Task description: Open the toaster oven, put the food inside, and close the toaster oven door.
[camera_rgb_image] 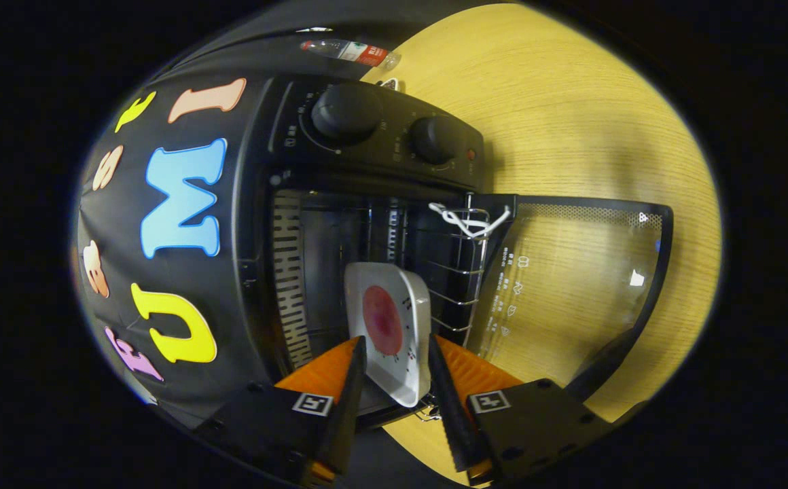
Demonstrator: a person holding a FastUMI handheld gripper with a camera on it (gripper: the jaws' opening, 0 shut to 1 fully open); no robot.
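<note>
The black toaster oven (373, 146) stands on the table with its glass door (570, 285) swung fully open and a wire rack (463, 272) inside the dark cavity. A white square plate (394, 285) carries a round red piece of food (382, 319). My gripper (397, 343) is shut on the plate's near edge, one finger against each side. The plate hangs tilted in the oven's mouth, its far end inside the cavity next to the rack.
Two round knobs (346, 112) sit on the oven's control panel. A white cord (469, 221) is tied to the rack's corner. A plastic bottle (350, 51) lies beyond the oven. The wooden table (570, 122) spreads beside and under the open door.
</note>
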